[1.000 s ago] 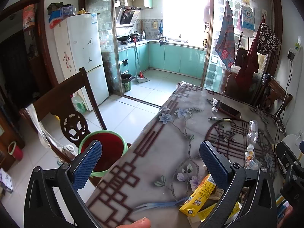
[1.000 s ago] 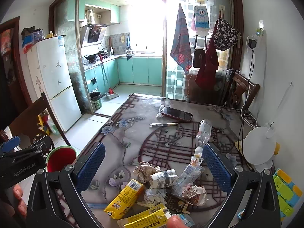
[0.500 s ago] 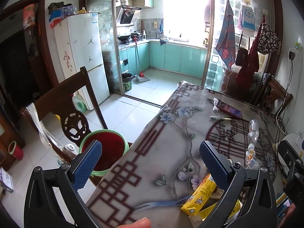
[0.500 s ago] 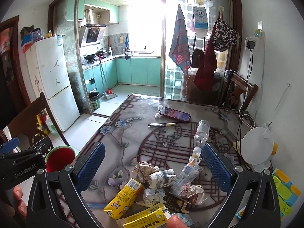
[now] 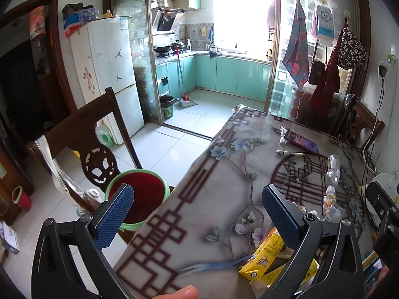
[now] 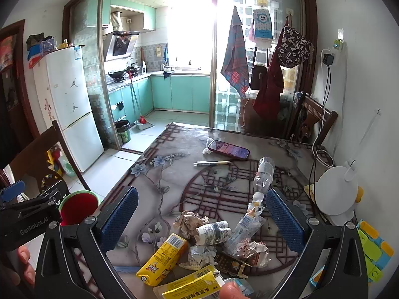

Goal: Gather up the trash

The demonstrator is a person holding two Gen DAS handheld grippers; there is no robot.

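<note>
A pile of trash lies at the near end of the table [image 6: 164,174]: a yellow drink carton [image 6: 163,259], a second yellow carton [image 6: 189,285], crumpled paper [image 6: 190,221], a rolled wrapper [image 6: 214,231] and crushed plastic bottles [image 6: 261,174]. My right gripper [image 6: 199,224] is open and empty above the pile. My left gripper [image 5: 199,215] is open and empty over the table's left edge. A red bin with a green rim [image 5: 139,194] stands on the floor left of the table; it also shows in the right wrist view [image 6: 78,206]. The yellow carton [image 5: 264,254] shows by the left gripper's right finger.
A phone [image 6: 228,149], a tissue [image 6: 207,147] and a pen [image 6: 212,163] lie mid-table. A white lamp [image 6: 334,194] stands at the right edge, coloured blocks [image 6: 371,246] beside it. A wooden chair [image 5: 82,134] stands behind the bin, another chair [image 6: 311,122] at the far right.
Both grippers have drifted slightly; the scene shifts a little in both views. Both stay open and empty. No trash has moved.
</note>
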